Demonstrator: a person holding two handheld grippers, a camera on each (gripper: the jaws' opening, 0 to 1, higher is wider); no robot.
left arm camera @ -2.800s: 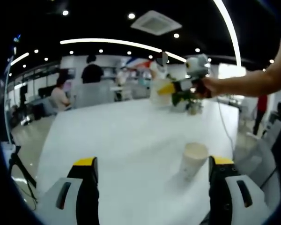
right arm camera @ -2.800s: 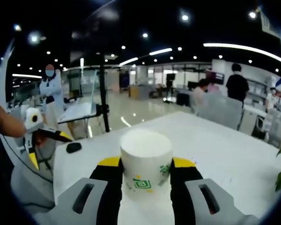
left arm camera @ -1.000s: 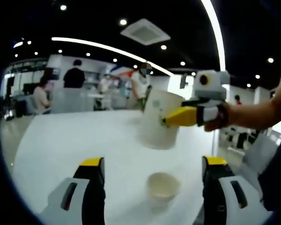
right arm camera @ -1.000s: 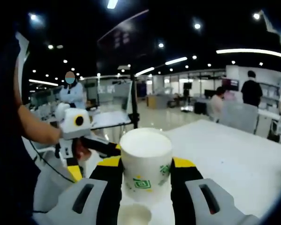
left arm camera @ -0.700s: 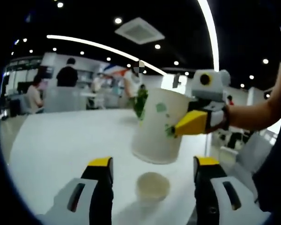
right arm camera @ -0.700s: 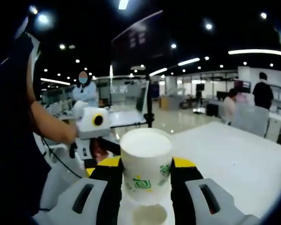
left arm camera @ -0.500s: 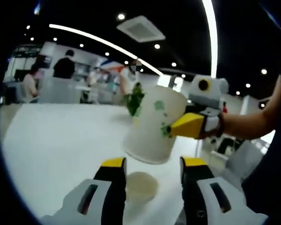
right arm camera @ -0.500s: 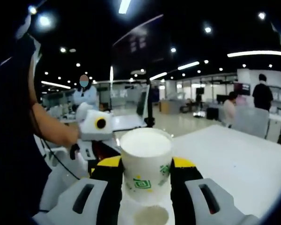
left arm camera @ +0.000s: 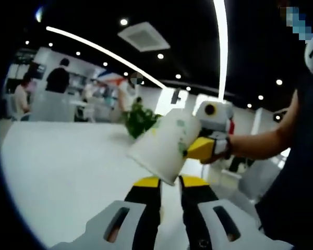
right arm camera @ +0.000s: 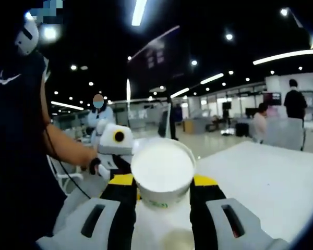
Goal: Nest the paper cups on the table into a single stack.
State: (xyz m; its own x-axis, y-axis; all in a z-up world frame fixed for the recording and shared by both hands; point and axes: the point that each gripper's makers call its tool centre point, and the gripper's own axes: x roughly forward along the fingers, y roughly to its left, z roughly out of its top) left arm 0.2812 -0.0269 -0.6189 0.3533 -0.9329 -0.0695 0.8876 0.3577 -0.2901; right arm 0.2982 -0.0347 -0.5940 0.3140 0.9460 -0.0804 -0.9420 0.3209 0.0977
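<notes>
Pinching a white cup [right arm camera: 162, 174] between its jaws at lower centre of its own view, the right gripper [right arm camera: 161, 194] holds it tilted above the white surface [left arm camera: 57, 166]; in the left gripper view that cup [left arm camera: 160, 148] sits mid-frame. The left gripper [left arm camera: 169, 182] has its jaws nearly pressed together at bottom centre; whether they grip the second cup [right arm camera: 173, 239] I cannot tell

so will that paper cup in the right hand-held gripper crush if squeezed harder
Probably: the paper cup looks thin-walled and empty, so likely light and easily dented. The right hand-held gripper grips its sides, yet its rim looks round. It hangs tilted, suggesting little weight.
</notes>
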